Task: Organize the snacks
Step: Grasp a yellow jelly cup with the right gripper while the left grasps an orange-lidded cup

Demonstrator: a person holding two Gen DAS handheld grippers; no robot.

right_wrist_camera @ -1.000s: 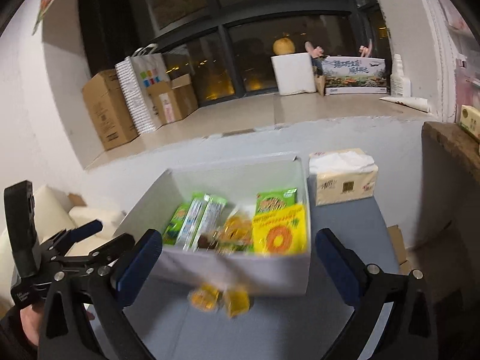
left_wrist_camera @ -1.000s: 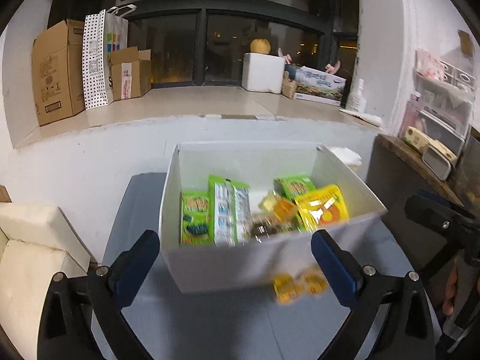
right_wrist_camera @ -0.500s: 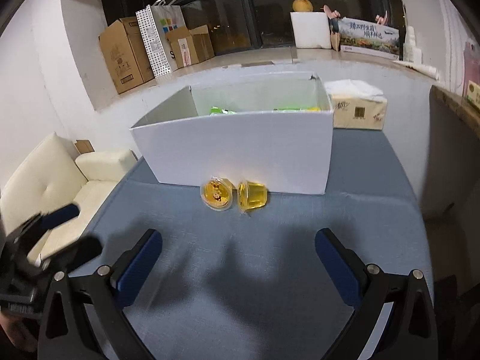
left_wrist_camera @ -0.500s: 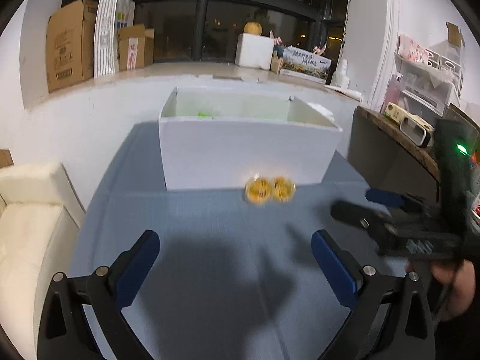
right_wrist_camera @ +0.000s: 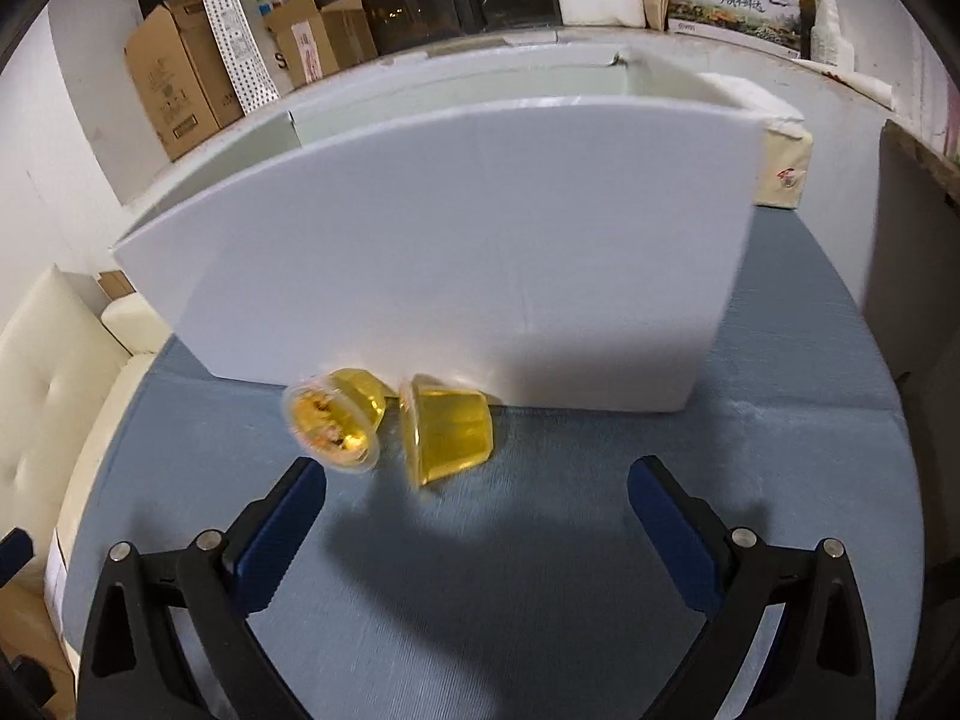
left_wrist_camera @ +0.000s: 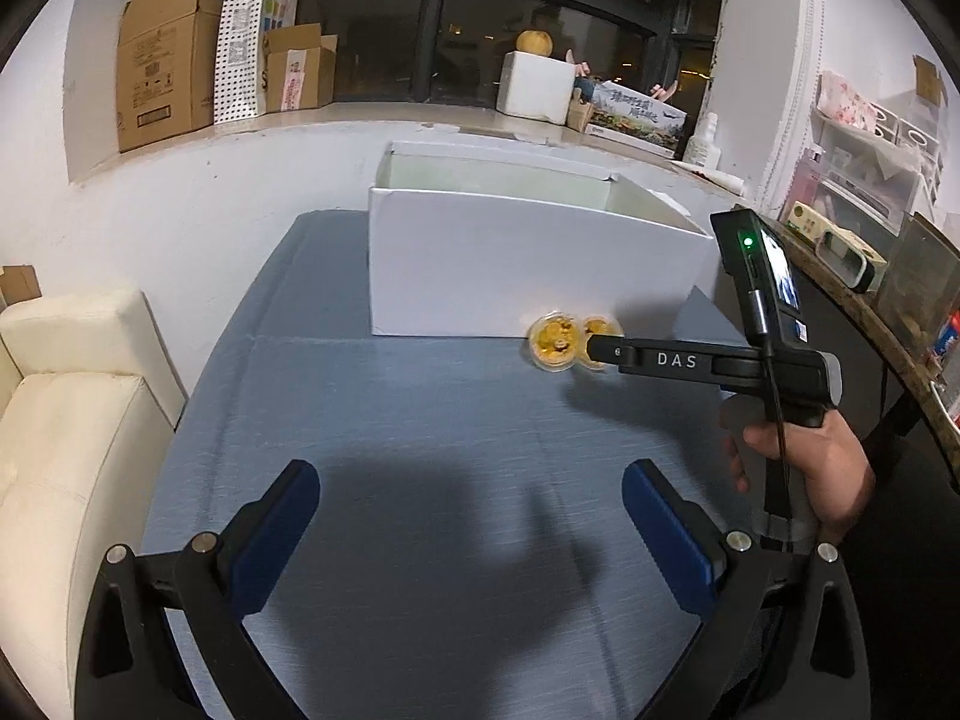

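Your right gripper (right_wrist_camera: 477, 501) is spread wide and holds nothing; its blue pads (right_wrist_camera: 282, 534) sit just short of two jelly cups (right_wrist_camera: 447, 438). Both cups lie on their sides on the blue table (right_wrist_camera: 600, 540), touching or nearly touching each other, close against the front wall of the white box (right_wrist_camera: 468, 252). From the right wrist view the left cup (right_wrist_camera: 333, 423) is at about 11 o'clock with its printed lid facing you; the print is too blurred to read. The other cup is at 12 o'clock, clear yellow. Your left gripper (left_wrist_camera: 471, 525) is also wide open and empty, well back from the cups over bare table. In its view your right tool reaches in from 3 o'clock, "DAS" (left_wrist_camera: 677, 359) lettered on its arm, a green light on its upright unit, your hand (left_wrist_camera: 822, 474) around the grip. Box contents are hidden. A tissue pack (right_wrist_camera: 780, 162) stands at 1 o'clock beside the box.
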